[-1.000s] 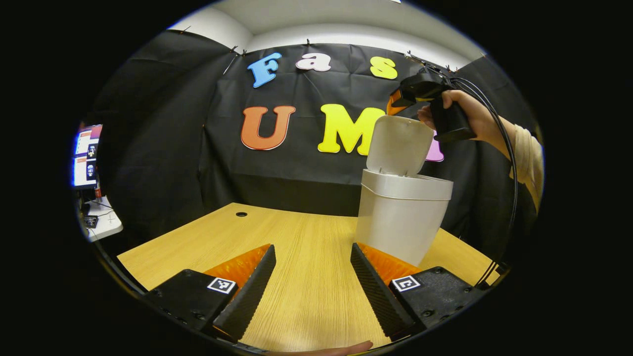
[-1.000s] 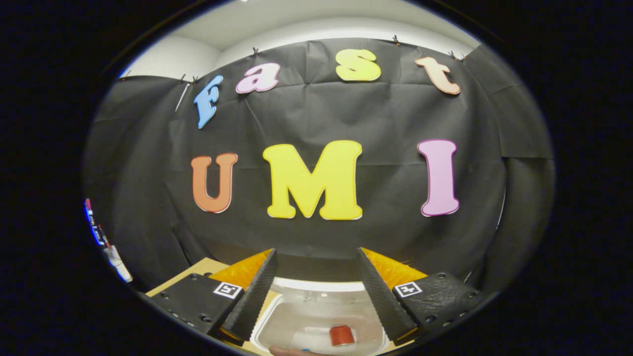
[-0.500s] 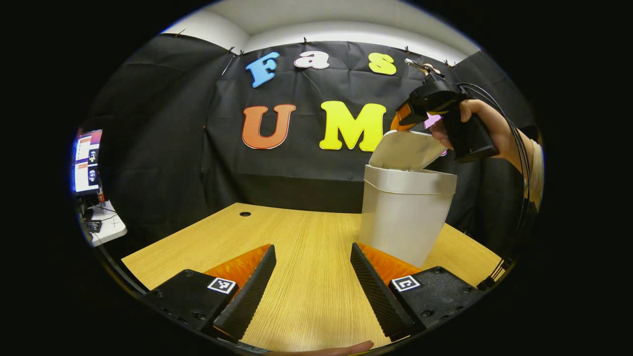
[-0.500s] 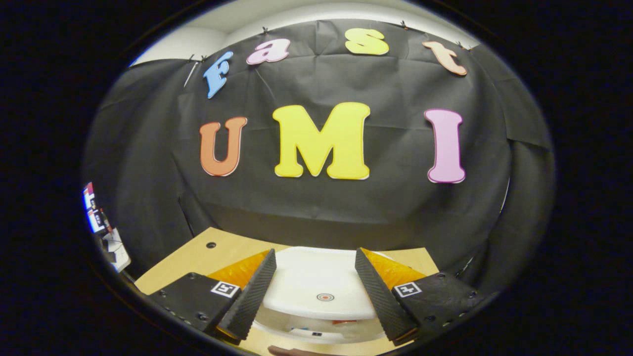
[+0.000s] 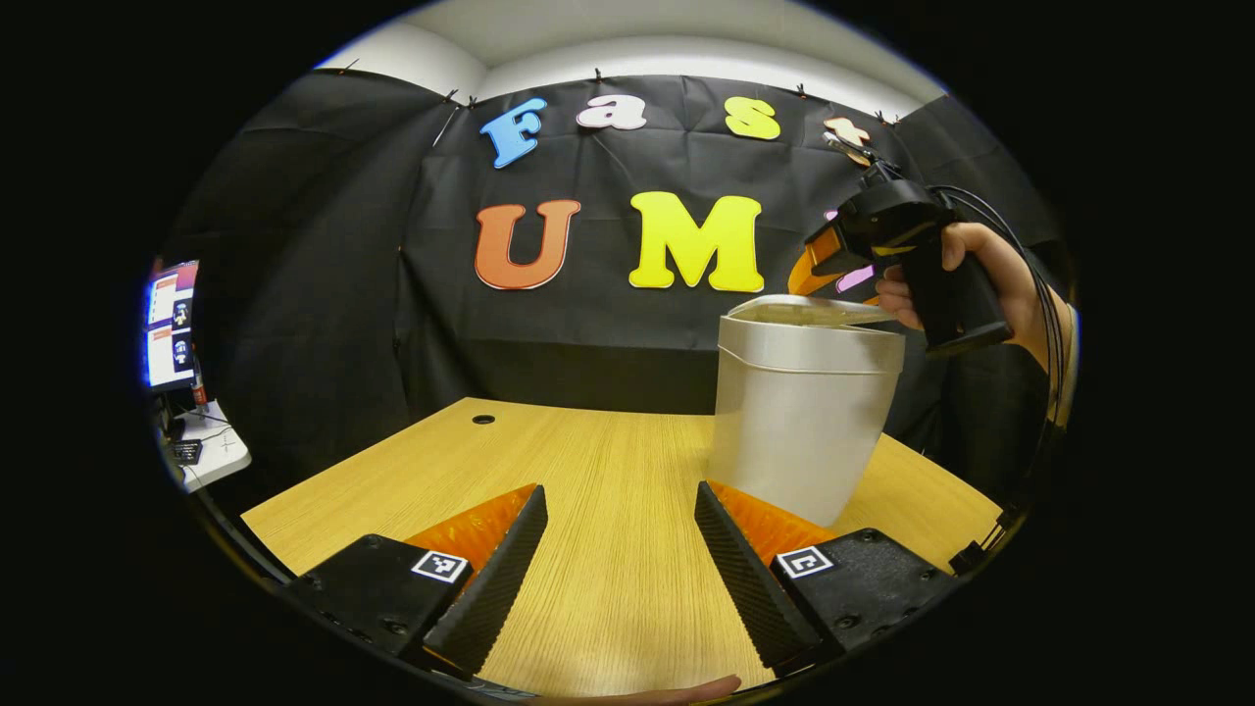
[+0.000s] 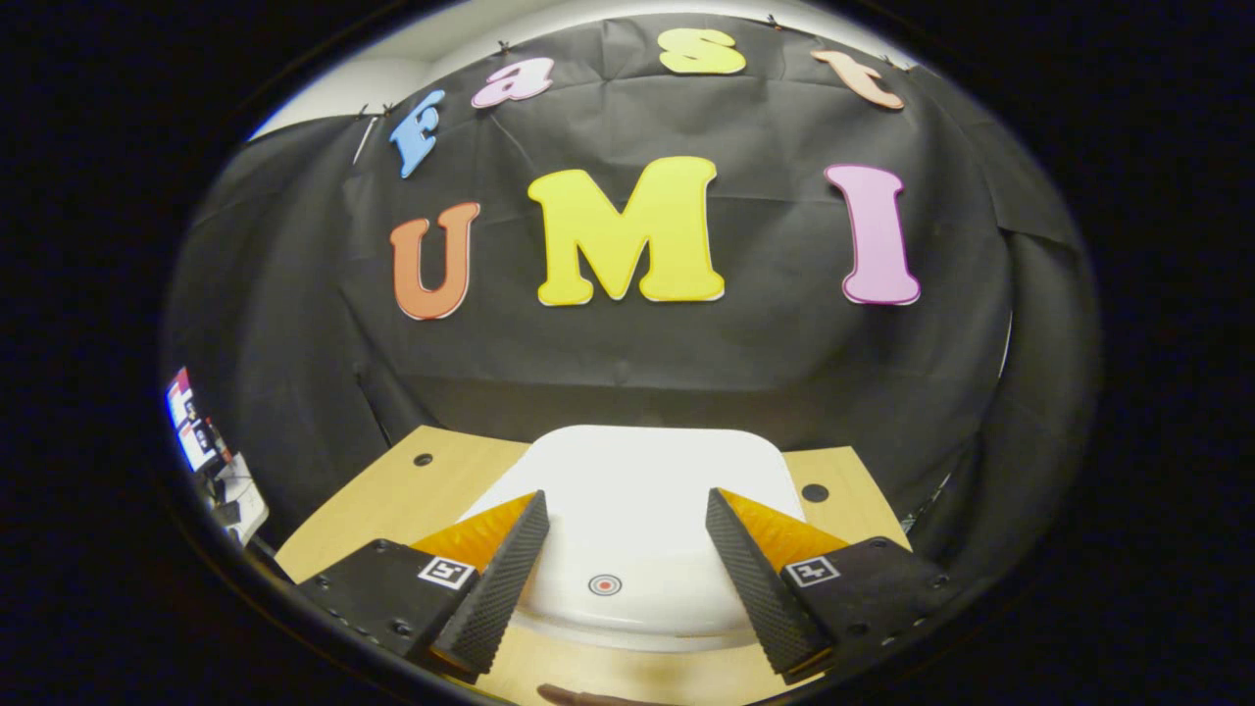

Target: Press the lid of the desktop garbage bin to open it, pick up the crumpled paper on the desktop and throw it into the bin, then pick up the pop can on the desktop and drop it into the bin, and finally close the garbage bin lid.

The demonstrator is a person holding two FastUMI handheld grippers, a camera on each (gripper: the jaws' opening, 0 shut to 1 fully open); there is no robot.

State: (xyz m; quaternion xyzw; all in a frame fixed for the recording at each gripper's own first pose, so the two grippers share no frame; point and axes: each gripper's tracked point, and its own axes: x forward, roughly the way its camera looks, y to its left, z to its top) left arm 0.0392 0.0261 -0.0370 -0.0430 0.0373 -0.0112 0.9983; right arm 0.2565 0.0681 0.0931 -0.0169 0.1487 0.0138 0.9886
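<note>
A white desktop garbage bin point(image 5: 799, 422) stands on the wooden table point(image 5: 549, 471) to the right of my left gripper point(image 5: 620, 500). Its lid point(image 5: 799, 310) lies almost flat, only slightly raised above the rim. My left gripper hovers low over the table, open, with nothing between its fingers. In the right gripper view the lid point(image 6: 637, 490) with a small red ring mark point(image 6: 604, 585) lies right under my right gripper point(image 6: 624, 510), which is open. In the left gripper view that gripper point(image 5: 887, 245), held by a hand point(image 5: 980, 265), sits just above the lid's right side.
A monitor and a small white side table point(image 5: 181, 392) stand off the left edge of the table. Cable holes point(image 5: 482, 420) point(image 6: 814, 492) are set in the table top. A cable point(image 5: 1039, 373) hangs down from the right gripper.
The bin lid has swung down from upright to almost flat, with the right gripper coming down over it. The red can inside is now hidden. The left gripper has hardly moved.
</note>
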